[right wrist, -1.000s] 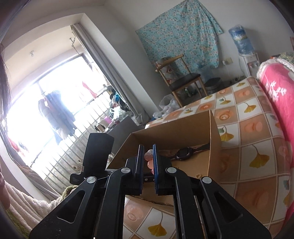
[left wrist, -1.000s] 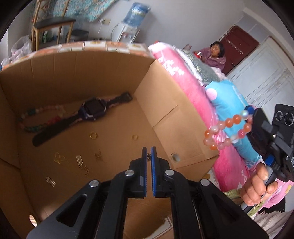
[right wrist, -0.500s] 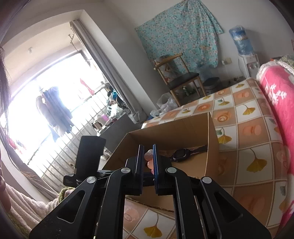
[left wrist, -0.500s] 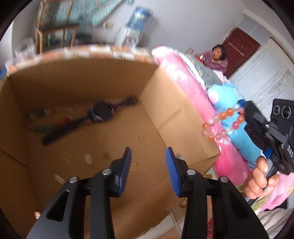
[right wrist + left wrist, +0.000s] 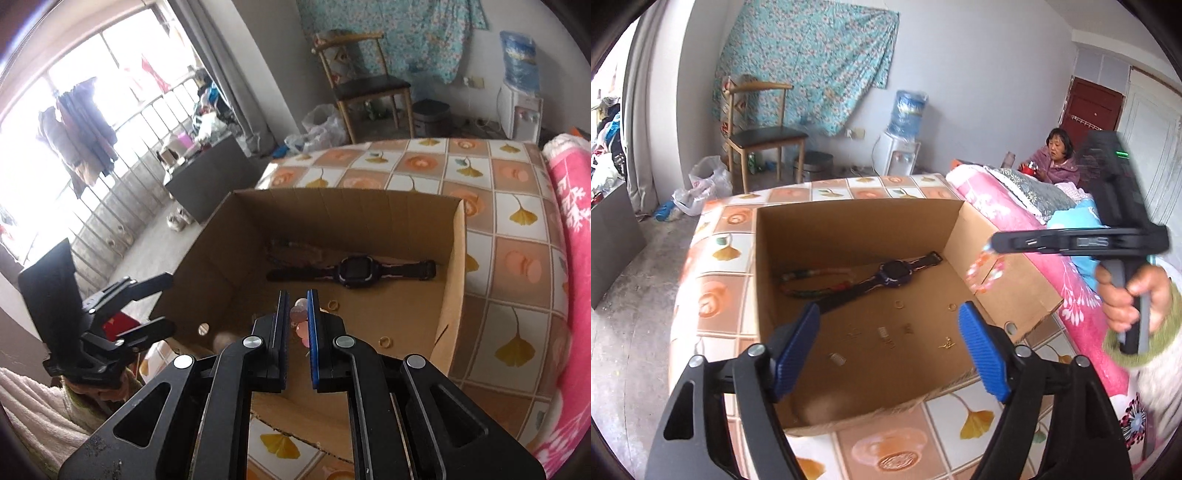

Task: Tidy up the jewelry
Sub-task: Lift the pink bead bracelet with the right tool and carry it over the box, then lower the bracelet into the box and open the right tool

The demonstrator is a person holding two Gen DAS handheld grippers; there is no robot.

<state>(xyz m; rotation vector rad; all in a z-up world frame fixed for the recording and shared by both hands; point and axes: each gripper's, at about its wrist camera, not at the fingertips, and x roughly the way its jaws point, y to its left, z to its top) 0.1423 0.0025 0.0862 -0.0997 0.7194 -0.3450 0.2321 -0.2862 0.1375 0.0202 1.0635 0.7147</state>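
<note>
An open cardboard box point(image 5: 849, 218) holds a black watch point(image 5: 894, 274), a dark bead string point(image 5: 812, 282), gold rings point(image 5: 898, 304) and small gold pieces. My left gripper point(image 5: 888, 319) hovers at the box's near edge. Its jaws are opening wide with nothing between them. My right gripper point(image 5: 297, 295) is shut on a pink and orange bead bracelet point(image 5: 300, 318), above the box floor near the watch point(image 5: 351, 271). In the left wrist view the right gripper point(image 5: 995, 244) reaches in over the box's right wall with the bracelet point(image 5: 979, 273) hanging blurred under it.
The box rests on a cloth with a gingko-leaf tile pattern point(image 5: 716, 251). A pink blanket point(image 5: 1034, 236) lies along its right side. A person point(image 5: 1058, 158) sits far back right. A chair point(image 5: 764, 136) and water dispenser point(image 5: 901, 147) stand by the wall.
My left gripper went from shut to wide open and drew back and up out of the box. My right gripper carried the bracelet over the box and tilted down toward its floor.
</note>
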